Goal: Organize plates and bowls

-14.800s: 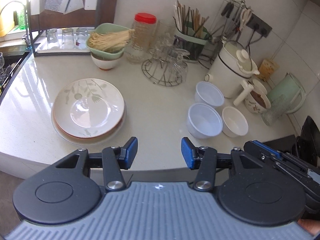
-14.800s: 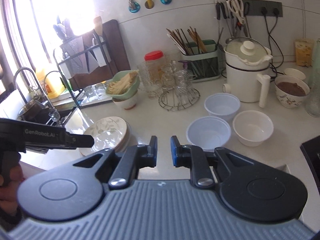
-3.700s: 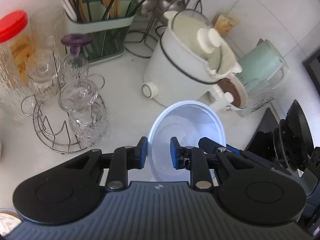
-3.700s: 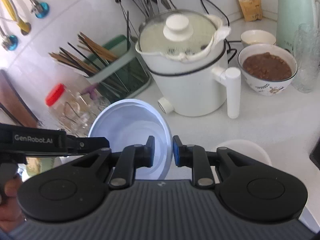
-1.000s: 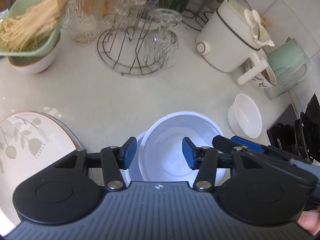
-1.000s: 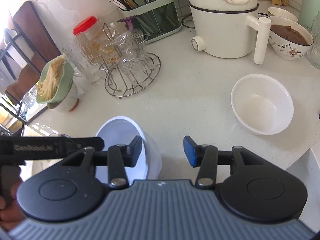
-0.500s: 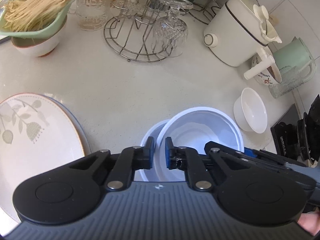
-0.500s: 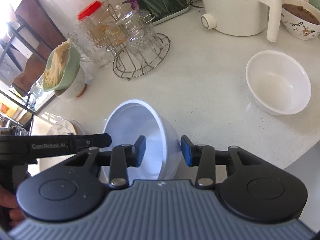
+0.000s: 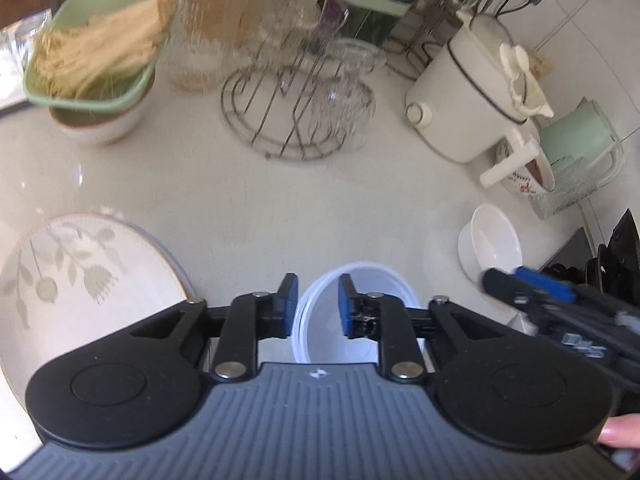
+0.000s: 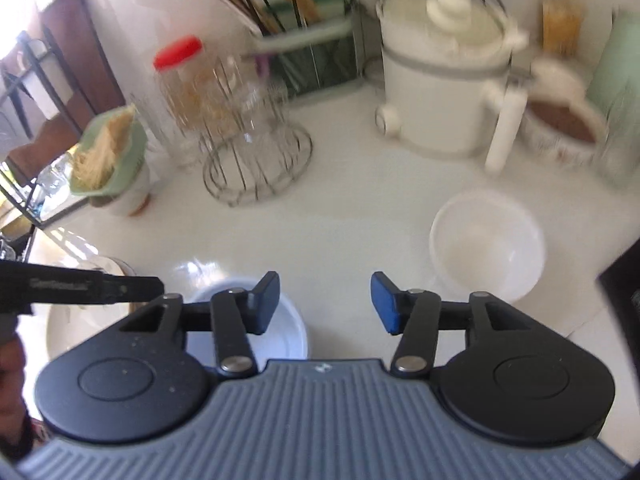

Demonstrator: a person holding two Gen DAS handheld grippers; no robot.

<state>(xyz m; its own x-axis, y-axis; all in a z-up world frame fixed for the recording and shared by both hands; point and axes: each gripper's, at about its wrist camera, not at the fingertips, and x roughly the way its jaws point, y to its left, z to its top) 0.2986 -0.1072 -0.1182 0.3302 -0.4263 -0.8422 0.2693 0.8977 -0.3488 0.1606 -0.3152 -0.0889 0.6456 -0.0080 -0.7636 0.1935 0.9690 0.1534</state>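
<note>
Two pale blue plastic bowls (image 9: pixel 360 304) sit nested on the counter right under my left gripper (image 9: pixel 318 300). Its blue pads are open a little, one on each side of the stack's near-left rim, not pinching it. The same stack (image 10: pixel 288 328) shows in the right wrist view, behind the left finger of my right gripper (image 10: pixel 325 300), which is wide open and empty above the counter. A white bowl (image 10: pixel 486 246) stands alone to the right; it also shows in the left wrist view (image 9: pixel 494 242). A leaf-patterned plate stack (image 9: pixel 76 280) lies at the left.
At the back stand a wire glass rack (image 9: pixel 300 108), a green colander of noodles on a bowl (image 9: pixel 96 76), a white cooker (image 9: pixel 468 100), a bowl of brown food (image 10: pixel 560 128), a green kettle (image 9: pixel 580 140) and a chopstick holder (image 10: pixel 304 40). A black stove edge (image 9: pixel 616 256) is at right.
My left gripper has opened off the bowl rim and the upper bowl now sits down in the lower one. My right gripper has opened wider and pulled back from the stack.
</note>
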